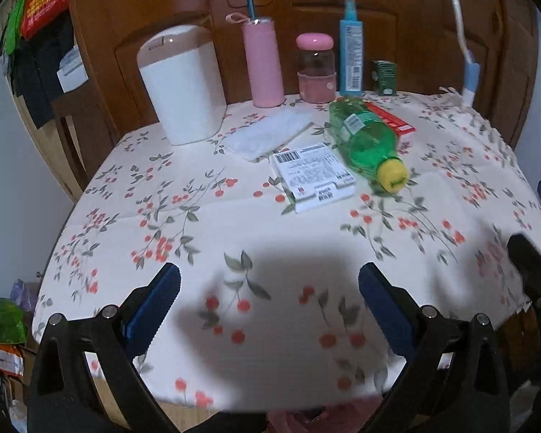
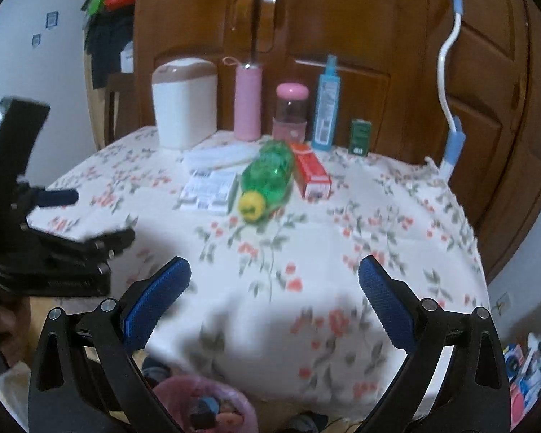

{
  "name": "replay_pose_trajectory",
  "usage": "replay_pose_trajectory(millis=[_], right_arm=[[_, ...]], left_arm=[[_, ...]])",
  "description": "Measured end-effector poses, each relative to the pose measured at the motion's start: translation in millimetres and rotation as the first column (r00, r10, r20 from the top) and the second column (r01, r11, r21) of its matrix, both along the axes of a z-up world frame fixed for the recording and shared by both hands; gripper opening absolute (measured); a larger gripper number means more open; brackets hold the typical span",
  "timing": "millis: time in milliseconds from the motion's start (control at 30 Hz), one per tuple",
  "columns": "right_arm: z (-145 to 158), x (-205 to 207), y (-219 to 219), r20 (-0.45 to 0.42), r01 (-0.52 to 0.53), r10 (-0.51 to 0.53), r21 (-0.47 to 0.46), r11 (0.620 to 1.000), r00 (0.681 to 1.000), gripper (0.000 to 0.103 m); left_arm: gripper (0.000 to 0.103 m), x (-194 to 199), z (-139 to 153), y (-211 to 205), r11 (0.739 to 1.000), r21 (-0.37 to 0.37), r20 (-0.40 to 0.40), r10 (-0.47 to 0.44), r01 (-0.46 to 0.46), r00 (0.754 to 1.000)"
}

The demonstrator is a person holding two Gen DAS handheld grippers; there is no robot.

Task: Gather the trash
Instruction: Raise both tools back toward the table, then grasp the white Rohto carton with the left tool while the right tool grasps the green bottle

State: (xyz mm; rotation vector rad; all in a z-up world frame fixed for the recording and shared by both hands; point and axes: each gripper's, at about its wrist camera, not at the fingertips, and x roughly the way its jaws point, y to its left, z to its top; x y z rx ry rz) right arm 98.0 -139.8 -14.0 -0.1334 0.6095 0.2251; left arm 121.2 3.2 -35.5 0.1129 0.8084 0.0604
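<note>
A green plastic bottle [image 1: 366, 140] with a yellow cap lies on its side on the floral tablecloth [image 1: 205, 216]; it also shows in the right wrist view [image 2: 270, 176]. Beside it lie a white labelled box [image 1: 312, 176], a red box [image 1: 391, 119] and a flat clear wrapper [image 1: 267, 133]. A white bin [image 1: 182, 84] with a beige lid stands at the back left. My left gripper [image 1: 269, 288] is open and empty above the table's near edge. My right gripper [image 2: 274, 285] is open and empty, also near the front edge.
Along the back stand a pink flask [image 1: 263, 61], a pink-lidded jar [image 1: 315, 68], a blue spray bottle [image 1: 350, 50] and a small green box [image 1: 384, 77], in front of a wooden door. The left gripper's body [image 2: 36, 234] shows at left in the right wrist view.
</note>
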Motion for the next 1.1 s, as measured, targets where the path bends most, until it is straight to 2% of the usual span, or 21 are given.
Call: replay_pose_trajectory(millis=[200, 567, 767, 1100], right_arm=[[7.7, 50.2, 6.6, -0.018, 0.002, -0.001, 0.024, 1.000, 1.000, 0.097], [-5.2, 137.5, 31.4, -0.084, 0.013, -0.011, 0.025, 1.000, 0.996, 0.097], [-23.2, 183.2, 43.9, -0.149, 0.025, -0.021, 0.027, 0.999, 0.989, 0.088], [-48.2, 219.0, 59.7, -0.236, 0.018, -0.015, 0.011, 1.000, 0.972, 0.074]], left_arm=[[0.098, 40.8, -9.1, 2.3, 1.000, -0.023, -0.031, 0.006, -0.006, 0.999], [0.098, 72.0, -16.5, 12.8, 0.999, -0.025, -0.053, 0.025, -0.027, 0.998], [0.098, 77.4, -20.6, 19.0, 0.999, -0.023, -0.059, 0.032, -0.033, 0.998], [0.098, 82.4, -22.1, 22.4, 0.999, -0.025, -0.062, 0.035, -0.036, 0.998]])
